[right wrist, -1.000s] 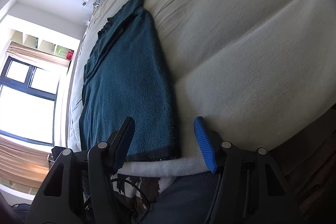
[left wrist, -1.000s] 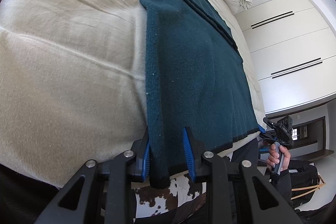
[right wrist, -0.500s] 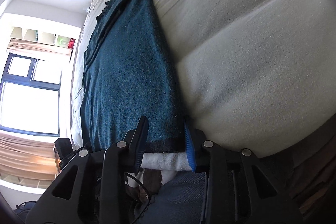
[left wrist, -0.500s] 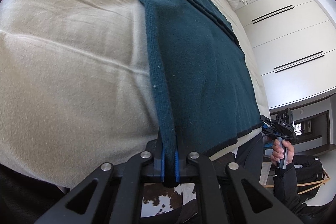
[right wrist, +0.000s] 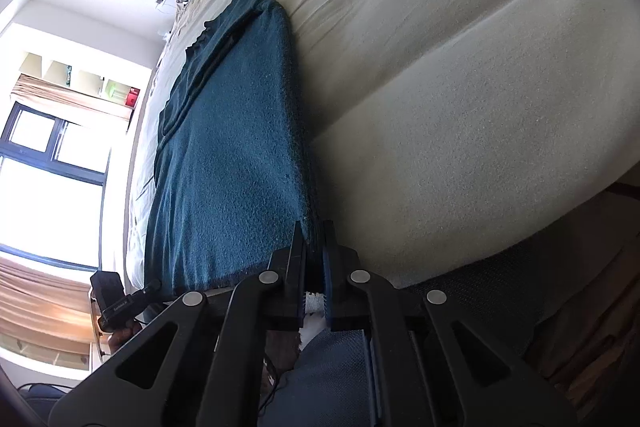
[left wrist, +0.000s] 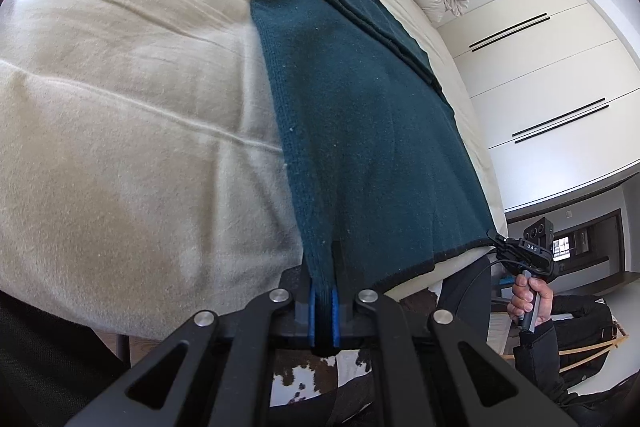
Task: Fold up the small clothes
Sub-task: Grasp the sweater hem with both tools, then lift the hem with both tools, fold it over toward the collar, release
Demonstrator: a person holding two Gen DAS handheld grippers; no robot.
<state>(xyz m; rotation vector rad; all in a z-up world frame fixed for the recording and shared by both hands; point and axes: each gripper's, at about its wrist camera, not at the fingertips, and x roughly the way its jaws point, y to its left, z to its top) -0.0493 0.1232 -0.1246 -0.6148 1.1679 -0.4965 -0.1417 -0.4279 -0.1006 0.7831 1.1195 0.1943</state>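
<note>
Left wrist view: the left gripper [left wrist: 323, 311] jaws have just been closed on the sweater [left wrist: 360, 131] hem. Right gripper [right wrist: 314, 279] likewise. Both near corners are now pinched between jaws, ready for lifting off the bed [left wrist: 120, 107].

The left black two-finger gripper [left wrist: 324, 315] is built of flat black plastic linkage arms with triangular cut-outs, joined by round silver rivets, and its fingers carry ribbed blue pads [left wrist: 335, 315]. The right black two-finger gripper [right wrist: 314, 287] has the same make – black bars, silver rivets, one blue pad showing. In the left wrist view the right-hand unit appears from outside: a black camera block with small white lettering, a thin black cable and a grey handle – the person's right hand [left wrist: 530, 301] emerges from a dark sleeve [left wrist: 538, 355]. Dark trousers [right wrist: 332, 379] show below.
</note>
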